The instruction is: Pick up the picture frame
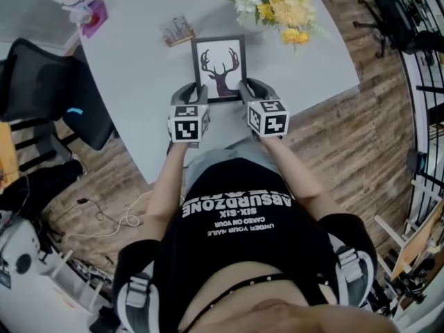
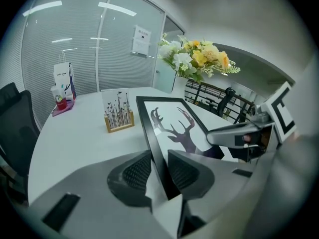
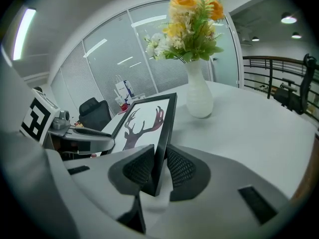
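Note:
The picture frame [image 1: 219, 66], black-edged with a dark deer head on white, is held tilted above the grey table [image 1: 139, 82]. My left gripper [image 1: 200, 97] is shut on the frame's left edge near its lower corner. My right gripper [image 1: 244, 92] is shut on the right edge. In the left gripper view the frame [image 2: 169, 128] runs away between the two pads [image 2: 185, 172], and the left gripper [image 2: 160, 172] clamps its black border. In the right gripper view the frame [image 3: 144, 123] stands on edge, pinched by the right gripper [image 3: 158, 169].
A white vase of yellow and white flowers [image 1: 277, 5] stands at the table's far right, just beyond the frame. A small wooden card stand [image 1: 178, 32] sits to the frame's far left. A bag and cup [image 1: 83, 5] are at the far left corner. A black chair [image 1: 41, 89] is left of the table.

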### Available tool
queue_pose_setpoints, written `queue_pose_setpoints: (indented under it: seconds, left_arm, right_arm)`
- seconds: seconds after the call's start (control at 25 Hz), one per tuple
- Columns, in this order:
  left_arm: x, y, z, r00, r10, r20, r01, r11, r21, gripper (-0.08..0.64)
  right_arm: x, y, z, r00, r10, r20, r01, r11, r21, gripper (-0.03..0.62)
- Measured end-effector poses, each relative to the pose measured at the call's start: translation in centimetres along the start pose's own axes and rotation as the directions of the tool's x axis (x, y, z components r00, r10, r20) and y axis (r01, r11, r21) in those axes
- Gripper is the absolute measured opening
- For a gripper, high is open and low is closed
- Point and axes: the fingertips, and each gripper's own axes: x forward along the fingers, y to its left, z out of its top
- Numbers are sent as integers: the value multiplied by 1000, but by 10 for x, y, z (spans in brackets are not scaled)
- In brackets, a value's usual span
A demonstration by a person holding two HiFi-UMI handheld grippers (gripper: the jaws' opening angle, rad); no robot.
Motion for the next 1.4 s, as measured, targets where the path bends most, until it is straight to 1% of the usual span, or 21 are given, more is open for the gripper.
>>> queue_pose_setpoints:
  seconds: [0.44, 0.84, 1.16, 1.4]
  left_arm:
    - [-33, -13, 18, 996, 14, 85, -15, 1000, 16, 110]
    - [-58, -29, 35, 988, -8, 155, 4, 1000, 22, 110]
    - [-84, -38, 48, 976, -27, 215, 21, 999, 30, 110]
    - [-105, -48, 64, 964, -34, 264, 23, 999, 44, 110]
  right_arm:
    - [-35, 12, 22, 994, 22, 103, -19, 999, -32, 92]
    - [-66, 18, 42, 984, 30, 174, -18, 997, -69, 92]
    - [-93, 28, 57, 965, 54, 255, -31, 995, -95, 94]
    - [-116, 35, 72, 953, 75, 292, -48, 994, -98, 94]
